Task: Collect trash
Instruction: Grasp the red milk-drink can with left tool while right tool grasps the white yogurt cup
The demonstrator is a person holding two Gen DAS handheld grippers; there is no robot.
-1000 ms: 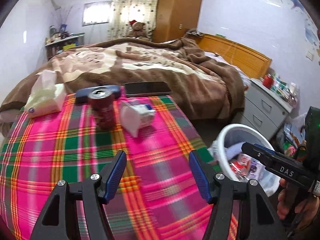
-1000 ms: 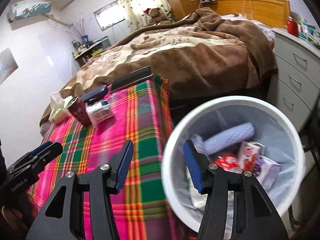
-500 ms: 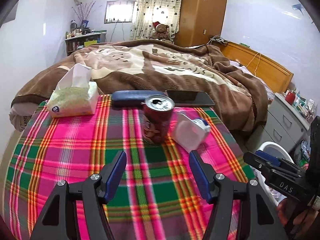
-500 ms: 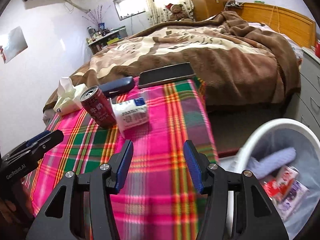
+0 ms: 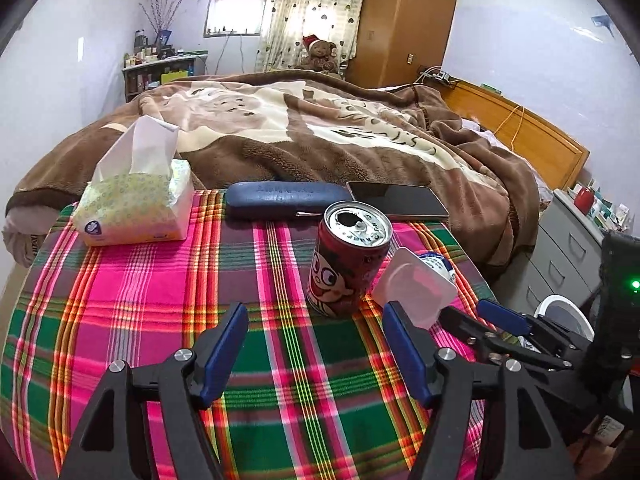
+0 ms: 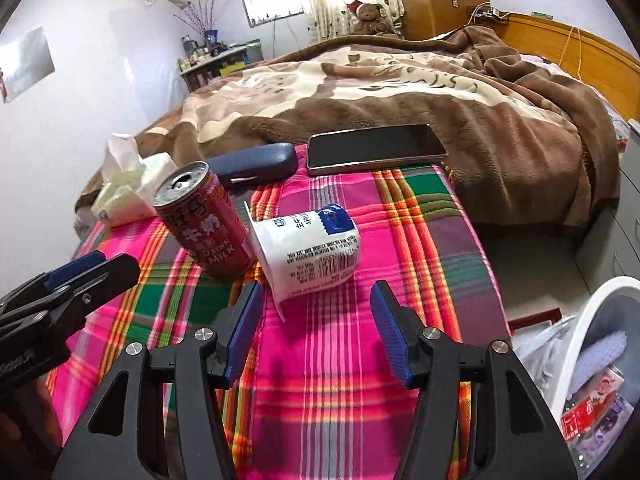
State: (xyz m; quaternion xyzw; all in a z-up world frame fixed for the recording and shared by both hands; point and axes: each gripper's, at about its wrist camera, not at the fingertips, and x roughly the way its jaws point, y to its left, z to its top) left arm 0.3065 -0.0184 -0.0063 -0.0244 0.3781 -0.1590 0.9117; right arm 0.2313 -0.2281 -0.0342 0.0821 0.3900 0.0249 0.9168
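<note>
Left gripper (image 5: 316, 322): lower centre of its own view, jaws apart with nothing between them, having just opened wider; it shows again at the left edge of the right view. Right gripper (image 6: 316, 304): lower centre of its view, jaws apart over bare cloth, holding nothing, also just opened wider; its blue tips show at lower right of the left view. Table (image 5: 132, 300): pink and green plaid cloth, fills the lower half of both views. Can (image 5: 348, 258): red, upright, top opened, centre of the left view, just above the gap of the left jaws. Cup (image 6: 306, 246): white, blue foil end, lying on its side just right of the can, touching or nearly touching it; it sits just above the right jaws. Tissue pack (image 5: 134, 206): upper left of the table, one sheet standing up. Case (image 5: 286, 198): dark blue, at the far table edge. Phone (image 5: 398, 199): dark screen up, right of the case. Bin (image 6: 580, 340): white, lower right corner of the right view, beside the table, wrappers inside. Bed (image 5: 320, 128): brown blanket, behind the table.
</note>
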